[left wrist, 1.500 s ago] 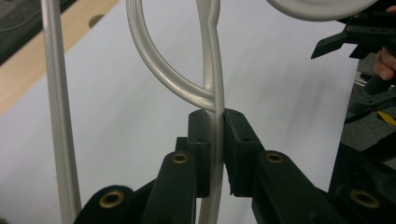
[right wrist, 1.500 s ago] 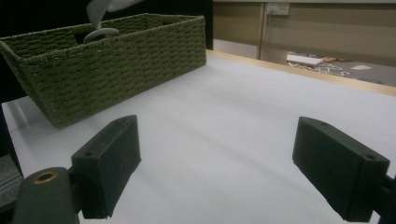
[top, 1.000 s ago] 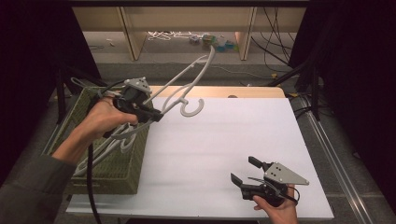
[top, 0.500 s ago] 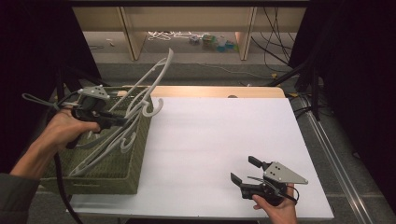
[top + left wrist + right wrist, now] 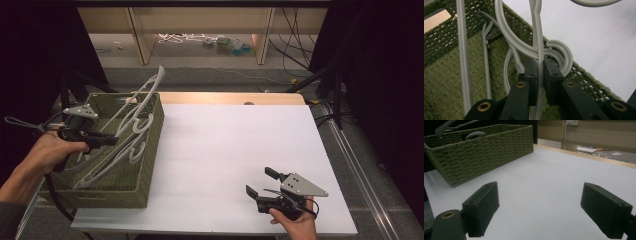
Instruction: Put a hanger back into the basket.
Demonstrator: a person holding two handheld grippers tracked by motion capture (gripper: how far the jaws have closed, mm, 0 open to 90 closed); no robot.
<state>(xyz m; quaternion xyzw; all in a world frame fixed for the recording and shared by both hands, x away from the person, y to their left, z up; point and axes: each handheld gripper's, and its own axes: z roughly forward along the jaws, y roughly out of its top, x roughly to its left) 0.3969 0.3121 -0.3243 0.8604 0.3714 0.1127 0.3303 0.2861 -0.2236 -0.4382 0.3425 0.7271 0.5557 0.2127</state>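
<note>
The white table (image 5: 235, 150) is bare in the middle, so as far as I can judge nothing's left out there to collect. The green woven basket (image 5: 150, 150) sits on its left edge w/ a pile of grey plastic hangers (image 5: 107, 167) lying in it already. I'd say the job is nearly done: it's putting hangers into that basket, and the last one is partway in. That hanger (image 5: 145, 97) is in my left gripper (image 5: 102, 140), over the basket; its lower part is down among the others, but one arm sticks up and out past the far rim, so it isn't settled yet. From the left gripper view the jaws are clamped tight on the hanger's thin bar (image 5: 539, 50), just by the curled hooks of the others. Left to do, I reckon: lower it flat, let go. My right gripper (image 5: 262, 182) rests near the table's front right corner, well apart from the basket, jaws wide, nothing between them.
</note>
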